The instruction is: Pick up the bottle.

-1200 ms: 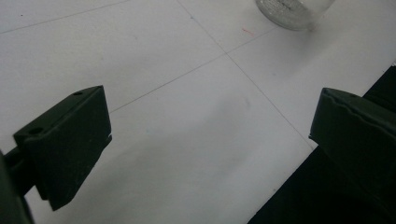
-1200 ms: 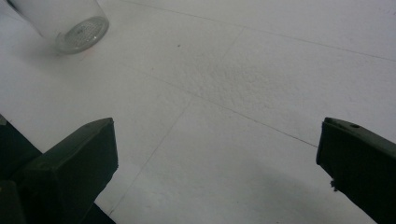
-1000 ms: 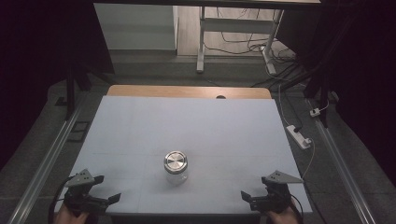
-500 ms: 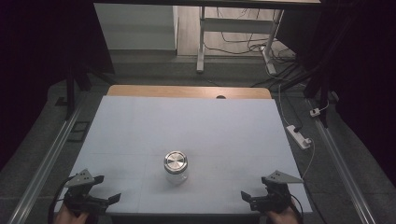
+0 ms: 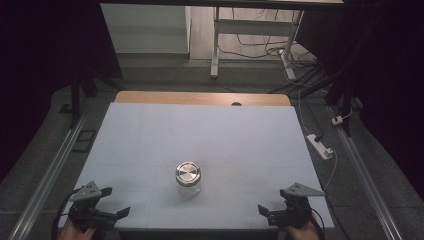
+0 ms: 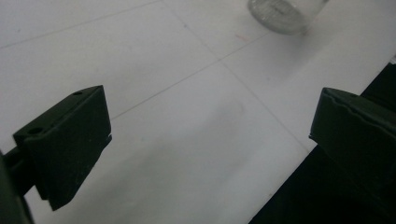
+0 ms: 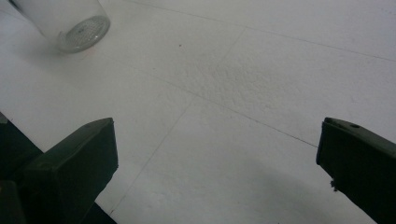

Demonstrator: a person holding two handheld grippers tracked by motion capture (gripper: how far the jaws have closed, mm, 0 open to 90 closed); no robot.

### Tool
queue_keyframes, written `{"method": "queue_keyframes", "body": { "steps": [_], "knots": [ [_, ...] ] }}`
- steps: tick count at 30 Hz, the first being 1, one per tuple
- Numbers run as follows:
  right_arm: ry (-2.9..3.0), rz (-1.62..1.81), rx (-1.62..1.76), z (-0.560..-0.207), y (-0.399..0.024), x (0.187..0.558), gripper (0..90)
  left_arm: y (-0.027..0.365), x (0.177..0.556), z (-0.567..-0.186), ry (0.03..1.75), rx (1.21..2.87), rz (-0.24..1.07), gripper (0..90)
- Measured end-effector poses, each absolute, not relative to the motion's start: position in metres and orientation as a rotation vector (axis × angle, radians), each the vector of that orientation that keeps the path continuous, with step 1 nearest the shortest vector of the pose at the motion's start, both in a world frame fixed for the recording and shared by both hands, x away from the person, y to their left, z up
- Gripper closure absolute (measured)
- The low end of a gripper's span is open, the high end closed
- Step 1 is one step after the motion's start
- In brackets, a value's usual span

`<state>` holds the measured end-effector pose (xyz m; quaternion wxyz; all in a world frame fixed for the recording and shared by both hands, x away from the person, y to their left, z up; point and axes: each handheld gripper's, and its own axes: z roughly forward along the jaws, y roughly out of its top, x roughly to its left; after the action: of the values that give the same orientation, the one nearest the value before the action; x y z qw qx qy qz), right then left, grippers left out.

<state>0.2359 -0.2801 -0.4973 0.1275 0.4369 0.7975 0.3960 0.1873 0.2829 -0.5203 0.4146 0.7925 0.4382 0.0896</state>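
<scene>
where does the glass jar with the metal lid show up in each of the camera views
High view: the clear glass jar with the round metal lid stands upright, low centre, between the grippers.
Left gripper view: its glass base shows at the top edge, right of centre.
Right gripper view: its base shows top left.
Shared landmark: the white table top with thin seam lines.

We see a clear glass jar (image 5: pixel 188 185) with a shiny silver lid (image 5: pixel 188 173) ahead of our black left gripper (image 5: pixel 114 209) and black right gripper (image 5: pixel 270 214). Beneath them the table (image 5: pixel 150 135) is plain white with faint thin lines, its far edge a tan wood strip (image 5: pixel 200 98).
</scene>
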Motion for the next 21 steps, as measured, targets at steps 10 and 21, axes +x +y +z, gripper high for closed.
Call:
{"method": "queue_keyframes", "body": {
  "steps": [10, 21],
  "knots": [
    [2.321, 1.151, 1.27, -0.497, -0.28, 0.236, 0.0, 0.272, 0.191, -0.517, 1.024, 2.029, 0.245, 0.0],
    [2.323, 1.15, 1.269, -0.498, -0.28, 0.236, 0.0, 0.257, 0.204, -0.517, 0.915, 2.022, 0.23, 0.0]
  ]
}}
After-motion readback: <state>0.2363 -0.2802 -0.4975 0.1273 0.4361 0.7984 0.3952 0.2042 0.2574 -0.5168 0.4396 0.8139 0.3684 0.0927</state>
